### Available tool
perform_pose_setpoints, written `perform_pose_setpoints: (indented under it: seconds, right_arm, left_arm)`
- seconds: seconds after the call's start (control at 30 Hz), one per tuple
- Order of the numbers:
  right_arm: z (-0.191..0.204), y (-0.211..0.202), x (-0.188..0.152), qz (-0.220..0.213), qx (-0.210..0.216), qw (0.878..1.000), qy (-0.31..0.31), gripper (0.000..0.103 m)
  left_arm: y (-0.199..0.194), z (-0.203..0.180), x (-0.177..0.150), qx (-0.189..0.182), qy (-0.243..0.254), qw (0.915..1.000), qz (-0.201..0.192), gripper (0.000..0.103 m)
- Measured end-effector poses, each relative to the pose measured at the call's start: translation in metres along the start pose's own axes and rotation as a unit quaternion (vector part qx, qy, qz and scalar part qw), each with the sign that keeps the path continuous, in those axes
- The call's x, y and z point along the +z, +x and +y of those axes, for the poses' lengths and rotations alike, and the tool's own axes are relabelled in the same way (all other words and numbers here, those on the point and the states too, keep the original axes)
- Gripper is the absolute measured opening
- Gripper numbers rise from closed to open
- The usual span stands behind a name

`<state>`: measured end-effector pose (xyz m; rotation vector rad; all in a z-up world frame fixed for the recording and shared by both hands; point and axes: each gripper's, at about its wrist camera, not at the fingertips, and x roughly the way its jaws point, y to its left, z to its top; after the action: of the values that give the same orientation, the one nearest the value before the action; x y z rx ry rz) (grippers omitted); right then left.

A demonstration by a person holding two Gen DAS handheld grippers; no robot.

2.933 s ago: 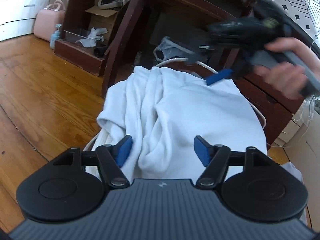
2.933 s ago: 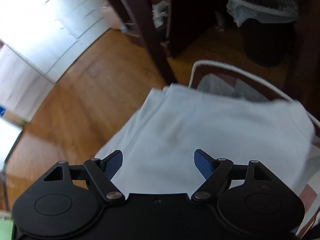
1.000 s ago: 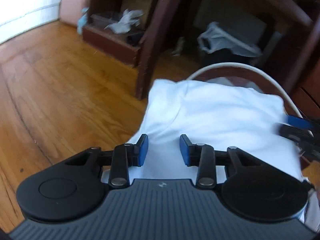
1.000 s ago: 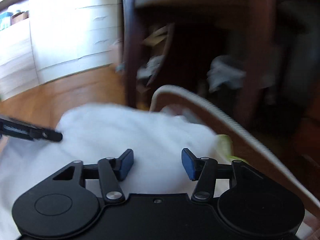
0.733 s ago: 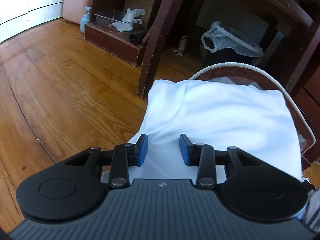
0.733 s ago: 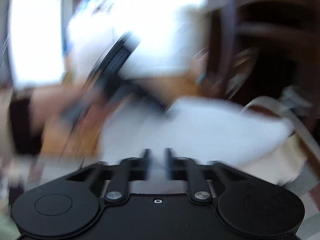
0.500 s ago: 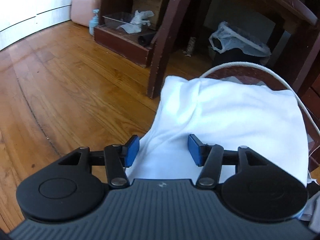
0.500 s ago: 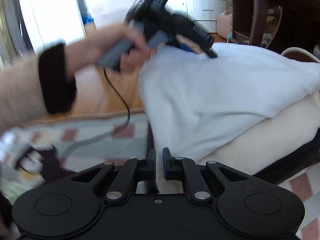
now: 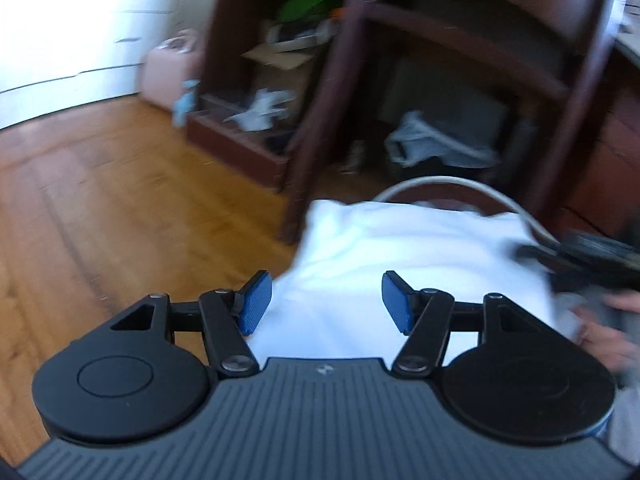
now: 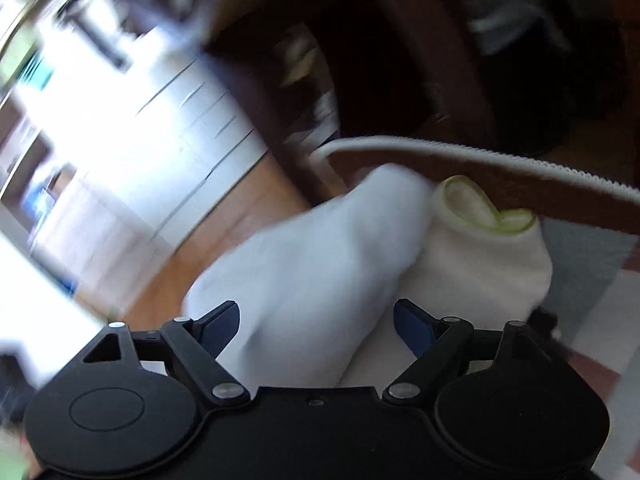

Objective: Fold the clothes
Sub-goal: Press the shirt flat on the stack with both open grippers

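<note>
Garment: one white folded cloth (image 9: 408, 248), lying on a seat edged with white piping (image 9: 452, 184), overlapping a cream folded piece with green trim (image 10: 480, 256) on my right-wrist view. My left gripper (image 9: 326, 300) hangs just above its near edge, jaws opening, blue pads clear of the fabric. My right gripper (image 10: 316, 320) has jaws opening wide, cloth showing between them but not pinched. Surroundings: dark wooden chair legs (image 9: 316, 120), wood floor (image 9: 120, 200), pink case (image 9: 168, 68), lined bin (image 9: 436, 140).
</note>
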<state>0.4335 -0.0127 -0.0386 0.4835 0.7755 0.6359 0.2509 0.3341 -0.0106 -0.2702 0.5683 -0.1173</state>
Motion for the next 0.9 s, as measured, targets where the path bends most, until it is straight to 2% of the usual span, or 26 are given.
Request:
perform_pose_setpoints:
  seconds: [0.07, 0.1, 0.17, 0.23, 0.3, 0.37, 0.4, 0.47, 0.5, 0.57, 0.63, 0.67, 0.7, 0.73, 0.77, 0.8, 0.83, 0.87, 0.9]
  right_arm:
    - [-0.003, 0.014, -0.006, -0.055, -0.008, 0.998, 0.020, 0.055]
    - [0.000, 0.019, -0.008, -0.074, -0.013, 0.997, 0.018, 0.015]
    - [0.023, 0.004, -0.012, -0.114, -0.025, 0.993, -0.030, 0.015]
    - [0.042, -0.025, -0.022, -0.161, -0.043, 0.984, -0.059, 0.013]
    - [0.058, -0.047, -0.039, -0.192, -0.107, 0.971, -0.096, 0.014]
    - [0.058, -0.042, -0.049, -0.168, -0.172, 0.957, -0.160, 0.014]
    - [0.047, -0.038, -0.046, -0.151, -0.188, 0.960, -0.145, 0.014]
    - [0.030, -0.026, -0.035, -0.117, -0.188, 0.971, -0.091, 0.015]
    - [0.029, -0.024, -0.030, -0.120, -0.184, 0.971, -0.090, 0.015]
    - [0.034, -0.014, -0.020, -0.113, -0.198, 0.966, -0.121, 0.015]
    - [0.035, -0.010, -0.019, -0.090, -0.217, 0.966, -0.109, 0.016]
    - [0.036, -0.008, -0.019, -0.079, -0.226, 0.966, -0.102, 0.021]
    - [0.030, -0.015, -0.023, -0.081, -0.242, 0.962, -0.093, 0.042]
    - [0.023, -0.022, -0.028, -0.085, -0.258, 0.959, -0.084, 0.060]
    - [0.023, -0.027, -0.030, -0.092, -0.266, 0.955, -0.091, 0.064]
    - [0.023, -0.033, -0.033, -0.099, -0.275, 0.951, -0.100, 0.064]
    - [0.024, -0.039, -0.035, -0.107, -0.283, 0.947, -0.109, 0.064]
    - [0.032, -0.045, -0.037, -0.121, -0.294, 0.940, -0.122, 0.064]
    - [0.041, -0.051, -0.038, -0.135, -0.306, 0.933, -0.135, 0.064]
  left_arm:
    - [-0.003, -0.003, -0.003, -0.014, 0.004, 0.9999, 0.000, 0.061]
    - [-0.004, -0.001, -0.005, -0.020, -0.003, 0.9998, 0.000, 0.061]
    - [-0.005, 0.005, -0.007, -0.039, -0.022, 0.9990, 0.004, 0.060]
    - [-0.006, 0.006, -0.009, -0.063, -0.018, 0.9978, 0.001, 0.060]
    - [-0.003, -0.003, -0.012, -0.071, 0.015, 0.9974, -0.004, 0.060]
    - [0.009, -0.018, -0.013, -0.048, 0.059, 0.9970, 0.010, 0.060]
    - [0.018, -0.026, -0.014, -0.034, 0.082, 0.9959, 0.020, 0.061]
    - [0.034, -0.035, -0.016, 0.001, 0.109, 0.9936, 0.029, 0.065]
    - [0.041, -0.036, -0.016, 0.018, 0.116, 0.9926, 0.033, 0.070]
    - [0.048, -0.024, -0.011, 0.016, 0.077, 0.9959, 0.045, 0.076]
    - [0.047, -0.006, -0.006, 0.011, 0.021, 0.9978, 0.062, 0.078]
    - [0.044, 0.001, -0.006, 0.011, 0.010, 0.9976, 0.067, 0.078]
    - [0.039, 0.004, -0.008, 0.020, 0.012, 0.9973, 0.069, 0.078]
    - [0.033, 0.006, -0.010, 0.030, 0.015, 0.9969, 0.071, 0.078]
    - [0.026, 0.006, -0.010, 0.046, 0.025, 0.9963, 0.068, 0.078]
    - [0.016, 0.004, -0.010, 0.061, 0.030, 0.9963, 0.053, 0.075]
    - [0.001, 0.003, -0.008, 0.063, 0.027, 0.9976, 0.009, 0.069]
    - [-0.022, 0.001, -0.007, 0.039, 0.020, 0.9972, -0.060, 0.070]
    - [-0.040, -0.002, -0.004, 0.016, 0.015, 0.9934, -0.112, 0.077]
